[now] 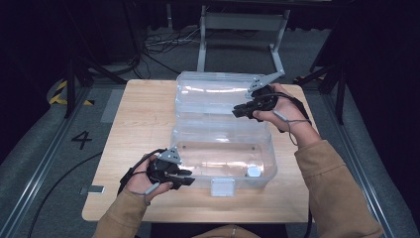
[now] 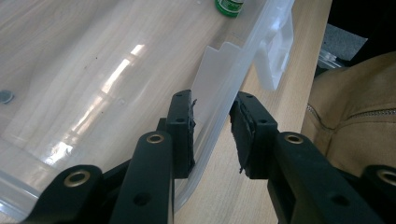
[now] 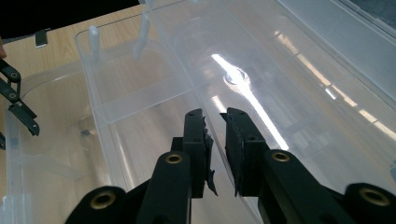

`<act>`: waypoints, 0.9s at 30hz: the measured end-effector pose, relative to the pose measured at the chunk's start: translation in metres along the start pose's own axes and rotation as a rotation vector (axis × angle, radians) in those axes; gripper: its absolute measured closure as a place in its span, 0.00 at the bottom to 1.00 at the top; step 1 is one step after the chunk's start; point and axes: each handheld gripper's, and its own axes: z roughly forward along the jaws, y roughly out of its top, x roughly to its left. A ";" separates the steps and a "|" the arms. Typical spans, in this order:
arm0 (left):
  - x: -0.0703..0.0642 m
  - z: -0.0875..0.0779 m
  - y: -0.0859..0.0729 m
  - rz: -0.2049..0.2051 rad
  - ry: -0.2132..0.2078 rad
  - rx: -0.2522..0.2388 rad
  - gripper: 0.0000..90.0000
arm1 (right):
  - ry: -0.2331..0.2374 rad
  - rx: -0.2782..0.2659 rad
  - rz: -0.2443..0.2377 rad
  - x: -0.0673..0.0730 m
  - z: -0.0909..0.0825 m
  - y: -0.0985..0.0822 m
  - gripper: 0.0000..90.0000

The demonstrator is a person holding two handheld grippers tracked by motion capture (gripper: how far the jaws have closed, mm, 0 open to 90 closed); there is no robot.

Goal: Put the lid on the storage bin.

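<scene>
A clear plastic box stands on the wooden table with its lid swung back. Inside, near the front right corner, lies a small green bottle with a white cap. My left gripper straddles the box's front wall near its left end. One pad lies against the inside, while the outer pad stands a little off. The white latch hangs on that wall. My right gripper is shut on the lid's right rim.
A small silver item lies at the table's front left corner. A metal frame and loose cables are on the floor behind the table. Bare wood lies to the left of the box.
</scene>
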 end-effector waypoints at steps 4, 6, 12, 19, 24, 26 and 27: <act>0.000 0.001 -0.001 0.000 -0.002 -0.006 0.77 | 0.004 -0.002 0.000 0.001 -0.001 0.000 0.88; 0.000 0.001 -0.001 0.000 -0.004 -0.011 0.77 | 0.007 -0.003 0.002 0.002 -0.002 0.000 0.88; 0.000 0.002 -0.001 -0.001 -0.006 -0.012 0.77 | 0.007 -0.006 -0.003 0.003 -0.003 -0.001 0.88; 0.000 0.002 -0.001 -0.002 -0.001 -0.014 0.77 | 0.016 -0.007 -0.002 0.006 -0.005 -0.002 0.89; -0.001 0.002 -0.001 -0.001 0.001 -0.013 0.77 | 0.014 -0.003 -0.016 0.009 -0.006 -0.001 0.89; -0.001 0.003 -0.001 0.000 0.002 -0.014 0.77 | 0.016 -0.001 -0.016 0.010 -0.007 -0.001 0.89; -0.001 0.003 -0.001 0.000 0.002 -0.014 0.77 | 0.016 -0.001 -0.019 0.011 -0.007 -0.001 0.89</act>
